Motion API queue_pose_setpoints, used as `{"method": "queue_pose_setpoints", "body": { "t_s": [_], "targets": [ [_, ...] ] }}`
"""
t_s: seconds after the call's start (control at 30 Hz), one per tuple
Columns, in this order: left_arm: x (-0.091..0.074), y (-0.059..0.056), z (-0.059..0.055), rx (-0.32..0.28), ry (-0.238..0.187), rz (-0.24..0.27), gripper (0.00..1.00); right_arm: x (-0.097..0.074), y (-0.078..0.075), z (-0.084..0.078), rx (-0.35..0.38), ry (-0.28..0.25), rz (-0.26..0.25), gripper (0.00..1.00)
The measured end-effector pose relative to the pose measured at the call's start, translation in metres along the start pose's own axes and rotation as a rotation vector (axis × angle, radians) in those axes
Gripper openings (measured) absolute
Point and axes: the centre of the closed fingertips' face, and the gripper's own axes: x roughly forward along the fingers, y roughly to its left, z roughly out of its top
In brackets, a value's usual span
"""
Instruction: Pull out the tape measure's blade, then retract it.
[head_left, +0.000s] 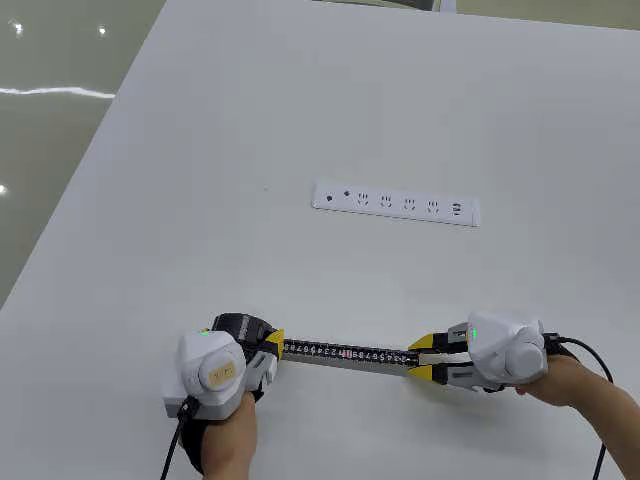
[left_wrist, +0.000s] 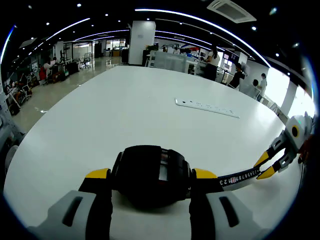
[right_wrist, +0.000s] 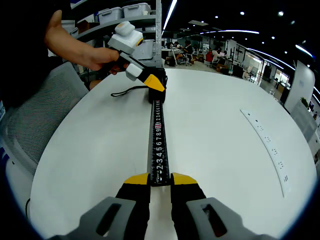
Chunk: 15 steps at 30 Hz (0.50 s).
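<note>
A black tape measure case (left_wrist: 150, 172) sits on the white table, clamped between the yellow-tipped jaws of my left gripper (left_wrist: 150, 174). In the head view the case (head_left: 240, 327) lies at the lower left under that gripper (head_left: 268, 352). Its black blade (head_left: 345, 353) with white numbers runs flat to the right across the table. My right gripper (head_left: 412, 358) is shut on the blade's free end. Seen from the right gripper view, the blade (right_wrist: 158, 145) stretches away from my right gripper (right_wrist: 160, 179) to the case (right_wrist: 158, 80).
A white power strip (head_left: 396, 203) lies on the table beyond the tape. The table's left edge (head_left: 80, 170) drops to a shiny floor. A black strap (right_wrist: 125, 91) trails from the case. Chairs, shelves and people stand in the background.
</note>
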Motion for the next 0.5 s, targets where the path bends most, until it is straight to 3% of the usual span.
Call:
{"method": "queue_pose_setpoints", "body": {
  "t_s": [0.5],
  "targets": [
    [0.0000,0.0001,-0.0005,0.002,0.000,-0.004,0.59,0.0078,-0.0008,0.0082,-0.008,-0.012,0.005,0.14]
  ]
}}
